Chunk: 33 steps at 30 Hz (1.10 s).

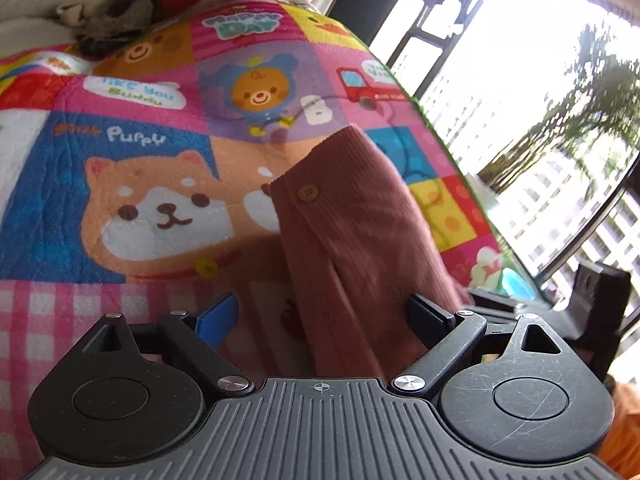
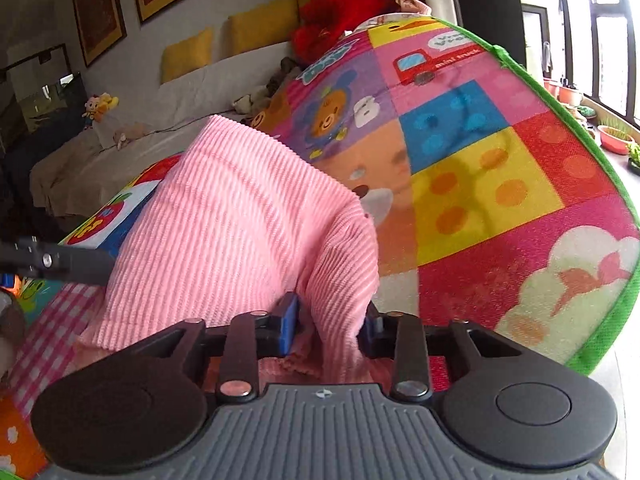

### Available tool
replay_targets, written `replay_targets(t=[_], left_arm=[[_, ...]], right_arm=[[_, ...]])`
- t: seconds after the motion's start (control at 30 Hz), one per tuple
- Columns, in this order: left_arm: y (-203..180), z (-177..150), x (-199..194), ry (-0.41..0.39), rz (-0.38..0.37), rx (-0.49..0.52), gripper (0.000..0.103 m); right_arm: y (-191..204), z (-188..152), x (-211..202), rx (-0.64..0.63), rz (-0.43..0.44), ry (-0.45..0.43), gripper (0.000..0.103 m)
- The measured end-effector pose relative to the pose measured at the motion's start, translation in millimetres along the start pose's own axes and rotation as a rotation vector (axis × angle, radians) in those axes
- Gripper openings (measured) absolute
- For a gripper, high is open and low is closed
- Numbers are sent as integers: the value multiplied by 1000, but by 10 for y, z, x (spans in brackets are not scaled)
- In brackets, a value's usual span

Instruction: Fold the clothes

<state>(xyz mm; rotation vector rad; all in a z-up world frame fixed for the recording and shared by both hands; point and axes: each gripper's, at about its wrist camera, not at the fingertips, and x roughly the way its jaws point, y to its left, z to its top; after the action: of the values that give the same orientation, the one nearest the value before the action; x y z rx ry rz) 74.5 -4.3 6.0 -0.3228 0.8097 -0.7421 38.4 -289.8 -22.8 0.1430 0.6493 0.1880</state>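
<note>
**Both grippers at a pink corduroy garment over the play mat**

The left gripper [image 1: 320,316] has its fingers spread wide, and a hanging fold of the pink corduroy garment [image 1: 352,240] drops down between them without being pinched; the blue pad [image 1: 216,320] on one side stands clear of the cloth, while the black finger on the other side lies just beside the fabric's edge. A tan button [image 1: 307,193] sits near the garment's upper hem. The right gripper [image 2: 330,320] is closed down on a bunched edge of the same garment [image 2: 240,220], its blue-faced fingers [image 2: 289,322] pressing the ribbed cloth from both sides, though the fold hides the actual contact line, so the pinch looks firm rather than being plainly seen.

The garment hangs lifted above the cartoon play mat [image 1: 152,184], which lies largely bare beyond it. The mat's green border [image 2: 600,168] marks its far edge towards the windows [image 1: 540,80]. At the mat's top end lies a heap of other clothes [image 1: 104,20], with a red one [image 2: 344,4] beside a sofa carrying yellow cushions [image 2: 260,28]. The left gripper's dark arm [image 2: 56,262] enters the right wrist view at the cloth's left edge.
</note>
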Motion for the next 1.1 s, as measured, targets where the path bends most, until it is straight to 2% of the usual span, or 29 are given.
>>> replay_targets(t=[0.07, 0.2, 0.27, 0.53, 0.67, 0.8, 0.93, 1.1], left_arm=[[88, 33, -19, -6, -60, -73, 95], [145, 3, 74, 14, -28, -88, 95], [204, -5, 75, 7, -38, -112, 92], [428, 200, -264, -124, 115, -83, 86], [452, 241, -278, -124, 162, -42, 87], [456, 187, -188, -85, 140, -45, 88], [512, 164, -74, -61, 113, -62, 90], [516, 318, -9, -85, 152, -11, 88]], right_arm=[[93, 24, 52, -19, 23, 12, 23], [302, 82, 189, -72, 56, 36, 21], [417, 127, 259, -102, 64, 47, 19], [863, 369, 480, -259, 137, 113, 19], [854, 531, 489, -325, 138, 156, 19], [690, 508, 535, -268, 162, 221, 19], [608, 461, 641, -188, 188, 202, 19], [734, 639, 836, -243, 148, 166, 19]])
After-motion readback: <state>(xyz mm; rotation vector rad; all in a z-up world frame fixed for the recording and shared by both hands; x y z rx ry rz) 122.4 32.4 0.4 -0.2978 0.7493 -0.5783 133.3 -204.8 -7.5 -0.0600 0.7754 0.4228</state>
